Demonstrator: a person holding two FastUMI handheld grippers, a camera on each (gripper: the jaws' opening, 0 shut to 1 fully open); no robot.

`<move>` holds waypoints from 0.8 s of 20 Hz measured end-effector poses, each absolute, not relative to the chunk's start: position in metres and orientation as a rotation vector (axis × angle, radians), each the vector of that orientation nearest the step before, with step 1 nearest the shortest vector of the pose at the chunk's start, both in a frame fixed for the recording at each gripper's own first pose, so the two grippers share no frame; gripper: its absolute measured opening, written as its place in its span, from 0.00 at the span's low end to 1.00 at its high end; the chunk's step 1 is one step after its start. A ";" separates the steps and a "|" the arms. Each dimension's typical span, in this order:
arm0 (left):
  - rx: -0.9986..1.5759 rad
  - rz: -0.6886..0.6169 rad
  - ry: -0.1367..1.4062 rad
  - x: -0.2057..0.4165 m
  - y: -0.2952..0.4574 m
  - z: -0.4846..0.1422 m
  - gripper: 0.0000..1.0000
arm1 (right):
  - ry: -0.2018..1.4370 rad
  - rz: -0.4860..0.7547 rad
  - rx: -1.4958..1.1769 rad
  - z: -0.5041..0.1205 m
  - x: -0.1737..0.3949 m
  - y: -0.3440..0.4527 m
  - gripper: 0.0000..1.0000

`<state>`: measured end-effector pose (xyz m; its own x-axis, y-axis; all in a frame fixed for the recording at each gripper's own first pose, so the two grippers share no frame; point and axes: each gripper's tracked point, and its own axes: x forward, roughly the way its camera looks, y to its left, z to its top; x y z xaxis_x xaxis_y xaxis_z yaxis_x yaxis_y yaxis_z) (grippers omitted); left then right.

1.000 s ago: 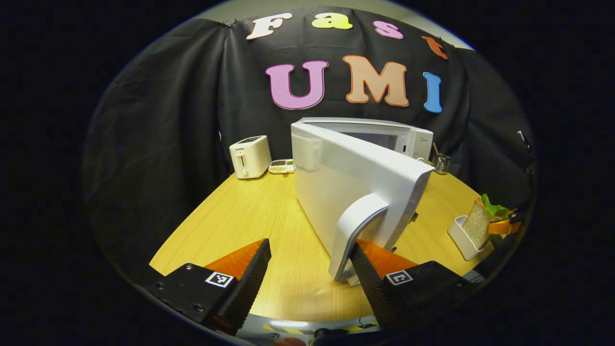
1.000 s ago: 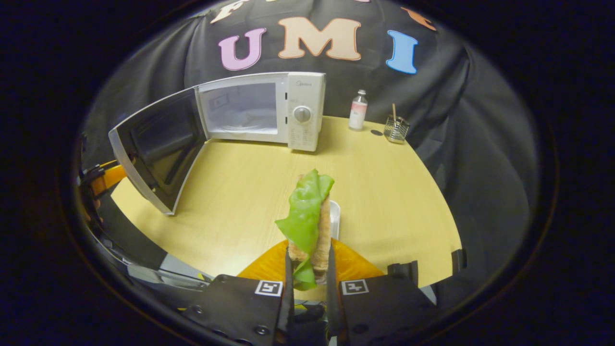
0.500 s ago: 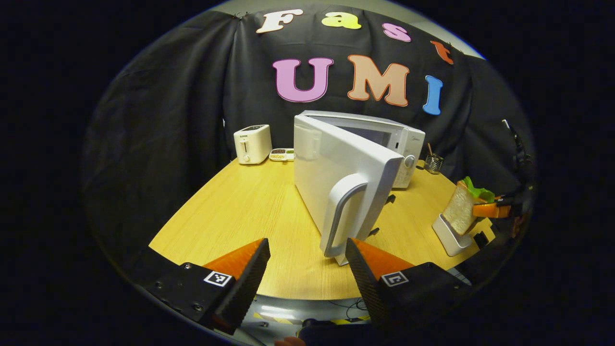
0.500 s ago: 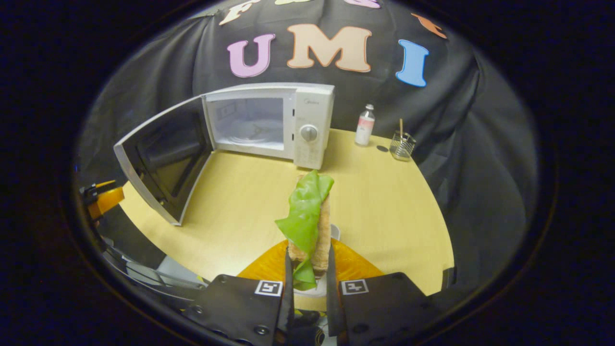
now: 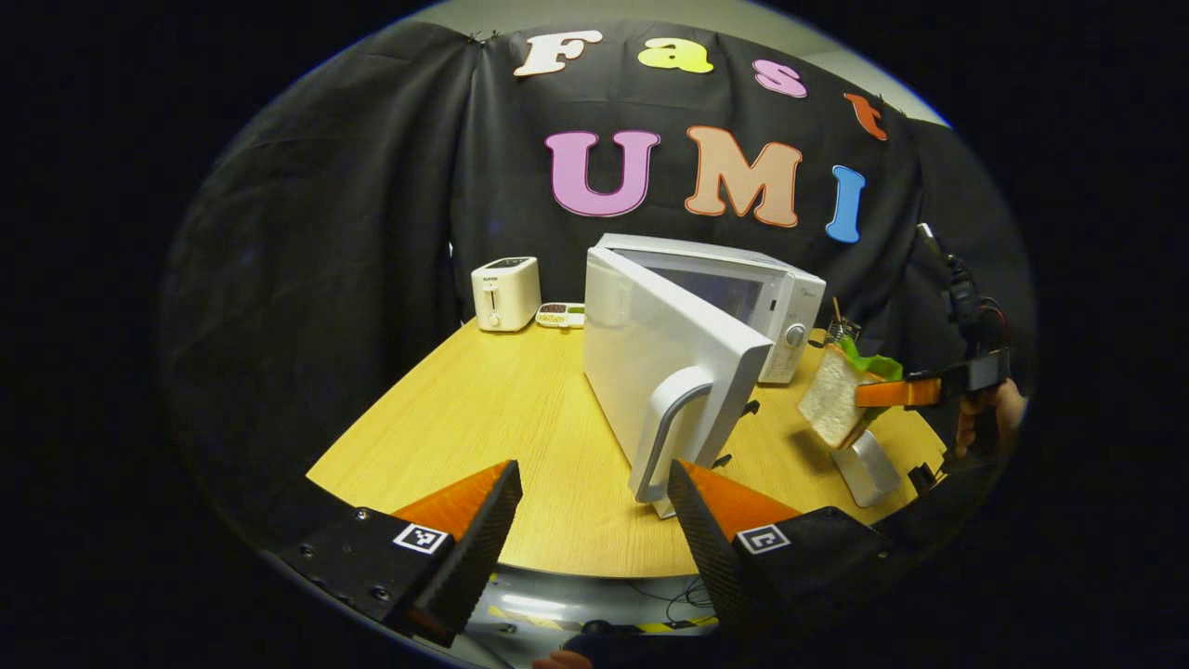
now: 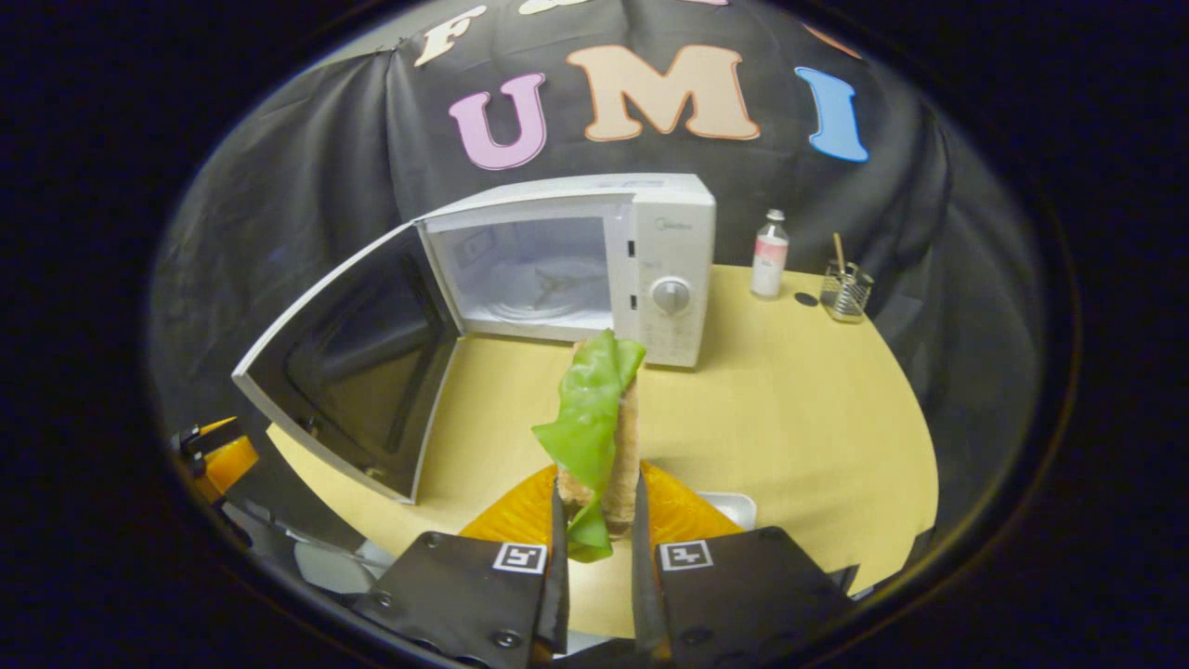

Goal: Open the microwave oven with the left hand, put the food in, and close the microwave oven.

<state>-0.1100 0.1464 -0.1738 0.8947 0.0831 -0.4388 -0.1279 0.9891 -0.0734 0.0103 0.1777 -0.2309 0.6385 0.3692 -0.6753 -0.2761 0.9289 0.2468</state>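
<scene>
The microwave (image 6: 594,265) sits at the back of the wooden table (image 6: 799,409), its door (image 5: 664,372) swung wide open. My right gripper (image 6: 594,557) is clamped on the sandwich (image 6: 604,437), lettuce showing, held in the air in front of the open oven. My left gripper (image 5: 594,520) hangs with its fingers spread and nothing between them, just short of the door handle (image 5: 669,427).
</scene>
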 end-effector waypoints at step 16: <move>-0.098 0.015 0.404 -0.104 0.187 -0.157 0.97 | 0.788 0.133 0.736 -0.251 0.173 0.342 0.23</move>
